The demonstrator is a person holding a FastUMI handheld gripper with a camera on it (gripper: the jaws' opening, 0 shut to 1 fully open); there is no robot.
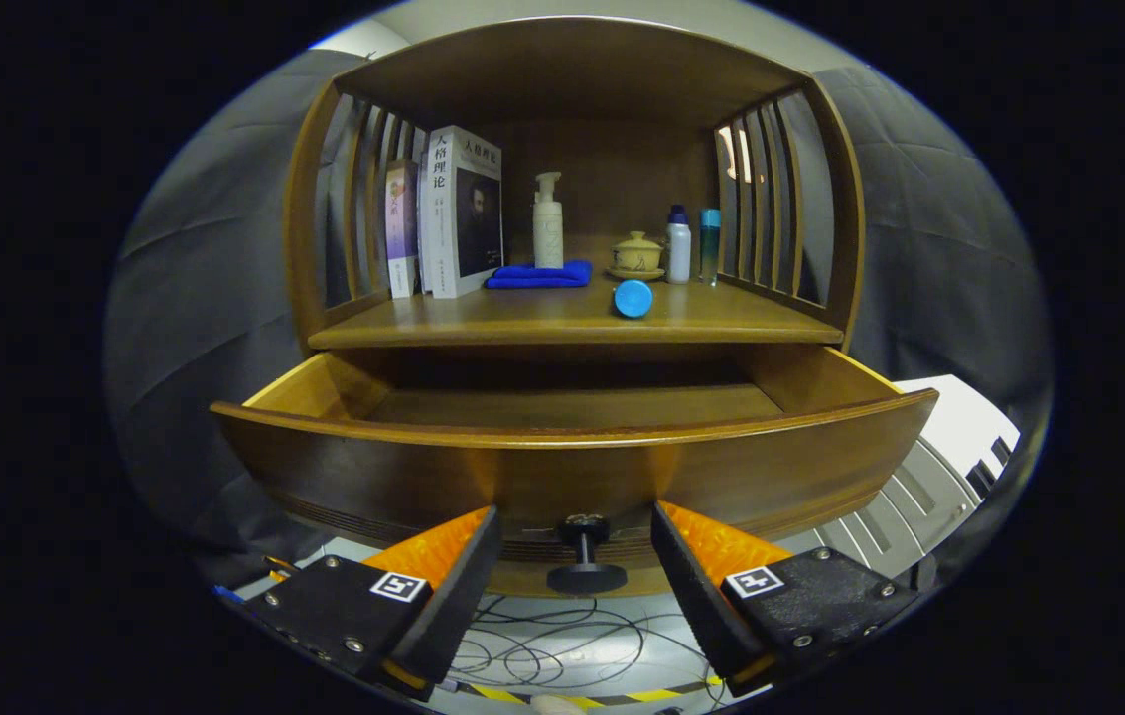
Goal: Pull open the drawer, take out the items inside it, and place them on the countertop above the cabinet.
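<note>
Drawer (572, 467) stands pulled out, its knob (585, 556) between the released tool (577, 526) fingers; books (448, 214) and bottles (549, 223) crowd the countertop (483, 323).

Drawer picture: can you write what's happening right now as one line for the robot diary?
drawer: pulled open, visible inside bare | gripper: open, fingers either side of drawer knob, not touching | countertop: blue bottle lying down

I see the wooden drawer (572, 437) pulled out below the countertop (522, 323); its round dark knob (585, 556) sits between my gripper (577, 556) fingers, untouched.

On the countertop, upright books (448, 214) stand far left, a folded blue cloth (539, 275) right of them with a white pump bottle (548, 223) on it.
</note>
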